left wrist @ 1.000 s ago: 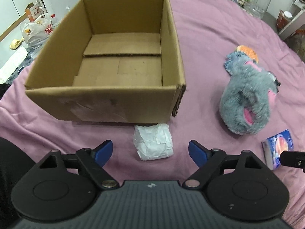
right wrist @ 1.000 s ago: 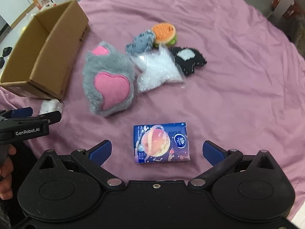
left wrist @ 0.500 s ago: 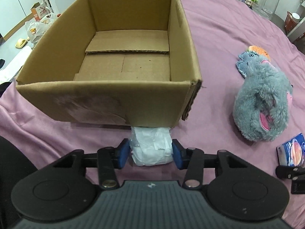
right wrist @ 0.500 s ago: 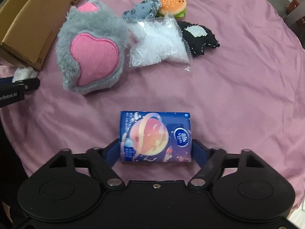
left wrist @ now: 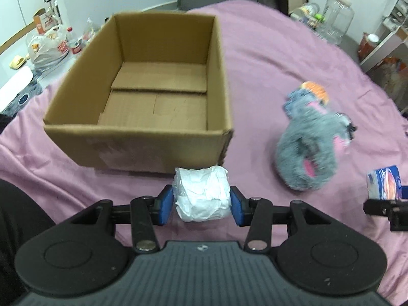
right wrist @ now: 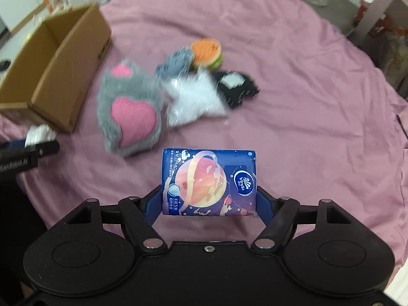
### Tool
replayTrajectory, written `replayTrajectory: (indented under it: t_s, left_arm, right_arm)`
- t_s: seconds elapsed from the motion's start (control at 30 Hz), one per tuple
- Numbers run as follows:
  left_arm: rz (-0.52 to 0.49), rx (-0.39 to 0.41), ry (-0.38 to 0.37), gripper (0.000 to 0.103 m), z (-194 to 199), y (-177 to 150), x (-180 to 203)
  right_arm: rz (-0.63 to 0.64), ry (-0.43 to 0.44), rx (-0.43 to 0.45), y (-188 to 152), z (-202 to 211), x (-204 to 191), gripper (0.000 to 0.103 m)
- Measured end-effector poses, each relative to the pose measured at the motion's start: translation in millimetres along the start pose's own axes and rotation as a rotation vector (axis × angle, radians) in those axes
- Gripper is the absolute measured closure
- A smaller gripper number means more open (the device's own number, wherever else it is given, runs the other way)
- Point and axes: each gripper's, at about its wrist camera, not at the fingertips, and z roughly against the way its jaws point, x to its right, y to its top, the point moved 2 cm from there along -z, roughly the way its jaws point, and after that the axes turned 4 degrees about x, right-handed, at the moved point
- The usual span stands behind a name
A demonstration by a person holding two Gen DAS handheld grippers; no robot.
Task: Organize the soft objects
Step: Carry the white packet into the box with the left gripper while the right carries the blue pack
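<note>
Cardboard box (left wrist: pixel 142 117) sits bare; our left gripper (left wrist: pixel 201 200) jaws clamp the white wad (left wrist: pixel 201 193), right gripper (right wrist: pixel 209 202) jaws the tissue pack (right wrist: pixel 209 181); the plush toys (right wrist: pixel 130 112) wait.

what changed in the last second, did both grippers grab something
Yes. The left gripper closed on the white wad and the right gripper closed on the tissue pack; both items now look lifted off the cloth. The box stays empty, and the plush toys haven't moved.

Lived-in home room, purple-covered bed (left wrist: pixel 280 51), grocery bags (left wrist: pixel 43 48), bottles (left wrist: pixel 341 17), white cabinets (left wrist: pixel 15 0)
</note>
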Motion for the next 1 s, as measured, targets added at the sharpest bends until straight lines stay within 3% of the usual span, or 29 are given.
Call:
replayTrajectory:
  t_s: [0.33,1.0]
  left_arm:
    - [-0.006,0.107,-0.077,0.057,48.4,19.0,4.0]
    - [-0.006,0.210,-0.040,0.057,71.0,63.5,-32.6]
  right_arm:
    - [-0.027,0.004,0.116,12.3,34.9,-9.0,0.032]
    - [-0.049,0.104,0.286,48.4,69.2,-46.8,0.032]
